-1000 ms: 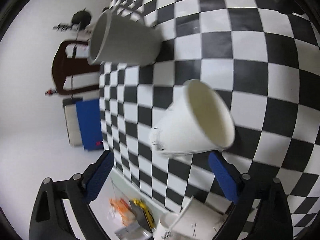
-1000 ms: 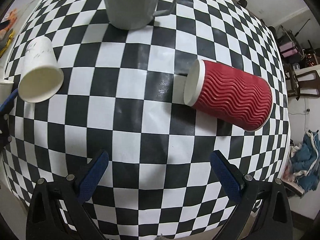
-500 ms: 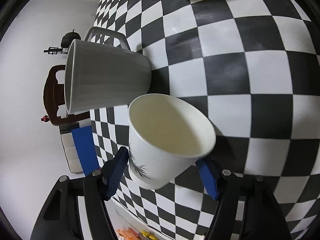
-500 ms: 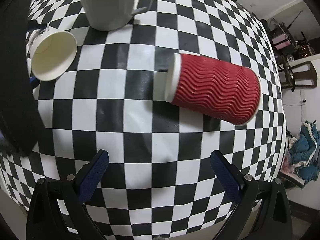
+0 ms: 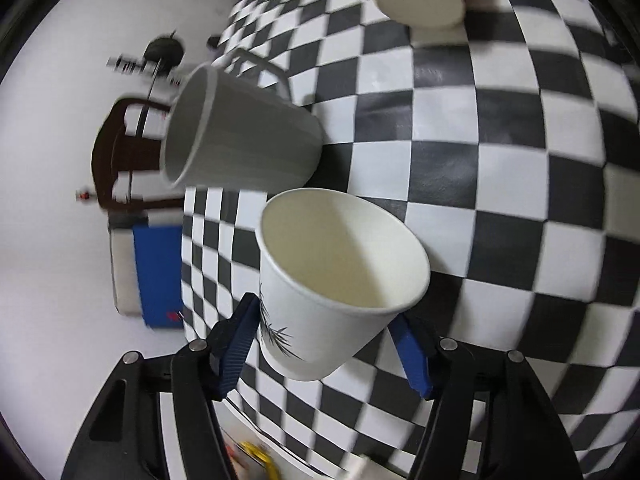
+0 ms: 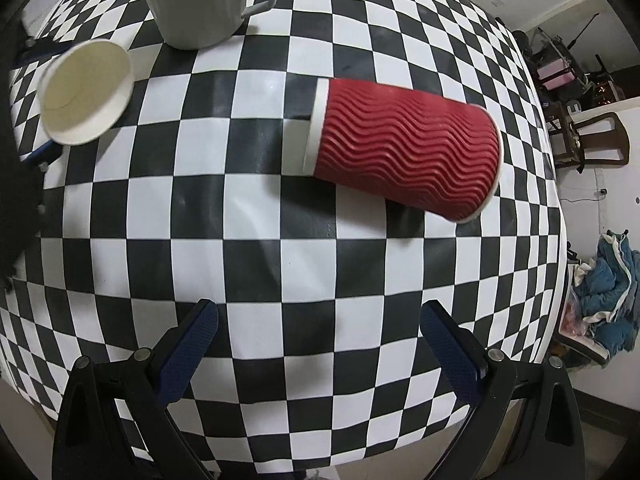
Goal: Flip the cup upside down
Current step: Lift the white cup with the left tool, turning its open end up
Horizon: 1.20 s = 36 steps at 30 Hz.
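Observation:
My left gripper [image 5: 326, 350] is shut on a white paper cup [image 5: 332, 280] with a small leaf print. It holds the cup off the checkered table, tilted, with the open mouth facing the camera. In the right wrist view the same cup [image 6: 86, 92] shows at the far left, mouth toward me. A red ribbed paper cup [image 6: 404, 148] lies on its side in the middle of the table; its white end shows in the left wrist view [image 5: 420, 0]. My right gripper [image 6: 316, 344] is open and empty, above the table in front of the red cup.
A grey ceramic mug [image 6: 200, 0] with a handle stands upright at the table's far side, close to the held cup [image 5: 236, 136]. The black-and-white checkered tablecloth [image 6: 280, 264] covers the table. Chairs [image 6: 588, 140] and blue cloth [image 6: 612, 280] lie beyond its right edge.
My left gripper closed on the white cup, which lay on its side, and lifted it while turning it. The right gripper moved a little closer to the red cup.

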Each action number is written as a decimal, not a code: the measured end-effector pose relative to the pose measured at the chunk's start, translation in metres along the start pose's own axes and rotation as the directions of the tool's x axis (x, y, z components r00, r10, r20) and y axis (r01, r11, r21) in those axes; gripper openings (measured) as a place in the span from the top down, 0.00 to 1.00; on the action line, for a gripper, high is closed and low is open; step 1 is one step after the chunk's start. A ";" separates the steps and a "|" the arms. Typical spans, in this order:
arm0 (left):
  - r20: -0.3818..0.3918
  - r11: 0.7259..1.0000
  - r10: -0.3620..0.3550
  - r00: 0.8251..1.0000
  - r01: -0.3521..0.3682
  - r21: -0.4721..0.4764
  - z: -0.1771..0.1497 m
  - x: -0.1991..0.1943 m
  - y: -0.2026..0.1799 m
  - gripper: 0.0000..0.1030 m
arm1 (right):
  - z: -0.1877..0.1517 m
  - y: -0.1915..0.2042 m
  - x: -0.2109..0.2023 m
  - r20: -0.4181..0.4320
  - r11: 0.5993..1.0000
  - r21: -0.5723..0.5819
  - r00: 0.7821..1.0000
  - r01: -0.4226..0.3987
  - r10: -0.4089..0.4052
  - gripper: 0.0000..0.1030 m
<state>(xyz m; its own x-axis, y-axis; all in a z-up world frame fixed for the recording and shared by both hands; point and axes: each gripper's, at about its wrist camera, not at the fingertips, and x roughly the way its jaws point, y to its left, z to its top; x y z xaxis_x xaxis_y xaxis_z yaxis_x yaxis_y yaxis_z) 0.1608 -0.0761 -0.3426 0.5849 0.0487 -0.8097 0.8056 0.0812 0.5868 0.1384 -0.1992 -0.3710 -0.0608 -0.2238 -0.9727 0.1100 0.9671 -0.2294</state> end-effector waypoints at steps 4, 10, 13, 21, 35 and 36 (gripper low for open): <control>-0.030 0.982 -0.075 0.997 0.068 -0.177 -0.006 -0.020 0.009 0.40 | -0.013 0.000 0.000 -0.011 1.000 0.004 1.000 -0.007 0.007 0.01; -0.056 0.837 -0.256 0.965 0.192 -0.513 -0.021 -0.053 0.017 0.40 | -0.033 -0.005 -0.001 -0.017 1.000 -0.001 1.000 -0.021 0.021 0.01; -0.052 0.705 -0.358 0.932 0.233 -0.669 -0.028 -0.066 0.011 0.40 | -0.043 -0.009 -0.003 -0.020 1.000 -0.002 0.999 -0.030 0.030 0.01; 0.056 0.261 -0.606 0.793 0.265 -0.928 -0.046 -0.076 -0.024 0.40 | -0.064 -0.031 0.004 -0.052 0.999 -0.015 0.998 -0.034 0.033 0.01; 0.317 -0.233 -0.725 0.612 0.215 -0.948 -0.034 -0.036 -0.063 0.39 | -0.077 -0.069 0.034 -0.116 0.998 0.026 0.991 -0.061 0.064 0.01; 0.319 -0.242 -0.723 0.613 0.207 -0.948 -0.032 -0.032 -0.062 0.39 | -0.078 -0.071 0.034 -0.117 0.998 0.031 0.991 -0.063 0.066 0.01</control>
<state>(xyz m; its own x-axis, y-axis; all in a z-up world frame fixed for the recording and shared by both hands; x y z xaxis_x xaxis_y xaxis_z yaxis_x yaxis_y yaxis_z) 0.0888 -0.0511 -0.3530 -0.1943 -0.3461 -0.9178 -0.1637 0.9340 -0.3176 0.0515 -0.2665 -0.3855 -0.1693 -0.1436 -0.9751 0.1445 0.9750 -0.1686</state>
